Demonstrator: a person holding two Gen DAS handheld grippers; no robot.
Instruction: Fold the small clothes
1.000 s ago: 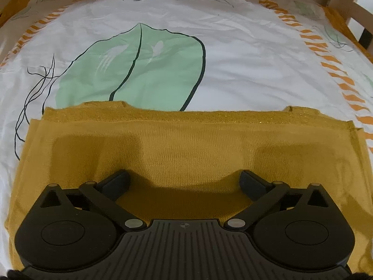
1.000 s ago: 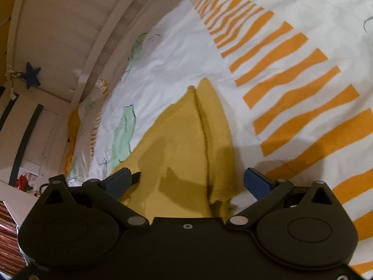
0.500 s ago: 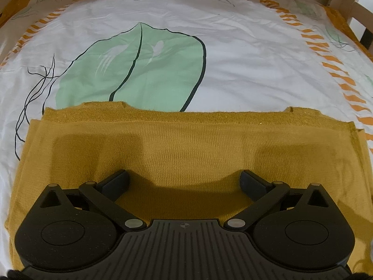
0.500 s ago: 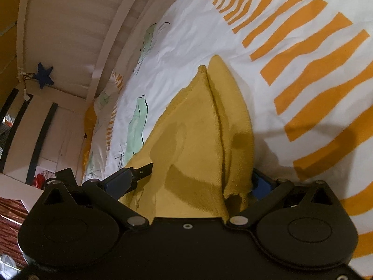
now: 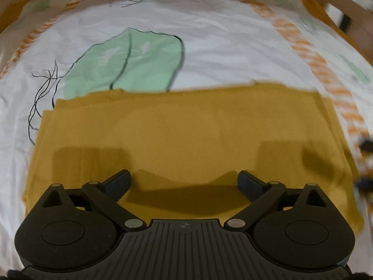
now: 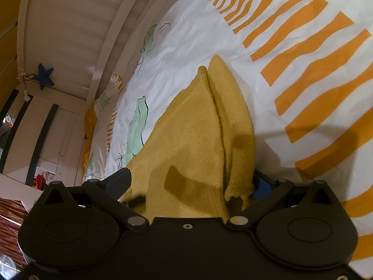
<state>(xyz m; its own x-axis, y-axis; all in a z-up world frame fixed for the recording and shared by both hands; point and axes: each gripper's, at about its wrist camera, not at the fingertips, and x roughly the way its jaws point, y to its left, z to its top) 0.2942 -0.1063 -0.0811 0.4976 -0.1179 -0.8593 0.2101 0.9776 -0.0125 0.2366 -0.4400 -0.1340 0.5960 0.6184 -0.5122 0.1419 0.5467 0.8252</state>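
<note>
A mustard-yellow knitted garment [image 5: 186, 135] lies folded into a broad rectangle on a bed, over a white sheet [image 5: 221, 53] printed with a large green leaf [image 5: 130, 63] and bands of orange stripes [image 6: 310, 70]. Its far edge crosses the lower tip of the leaf.

The left gripper [image 5: 184, 182] hovers over the near part of the garment with its fingers [image 5: 117, 183] spread wide apart and nothing between them; the cloth stretches flat beneath and beyond both fingertips, and their shadow falls on it. This view is somewhat blurred.

The right gripper [image 6: 191, 182] is at the garment's end nearest the striped band. Here a corner of the knit rises in a peaked fold between the fingers [image 6: 119, 182], its layered edges filling the gap and draping over the right-hand fingertip, whose blue pad only partly shows. The fingers stand apart, released rather than pinched; whether the cloth touches them I cannot tell.

A wooden bed rail [image 6: 109, 46] runs along the far edge of the bed, with a dark blue star [image 6: 44, 78] hanging nearby.
</note>
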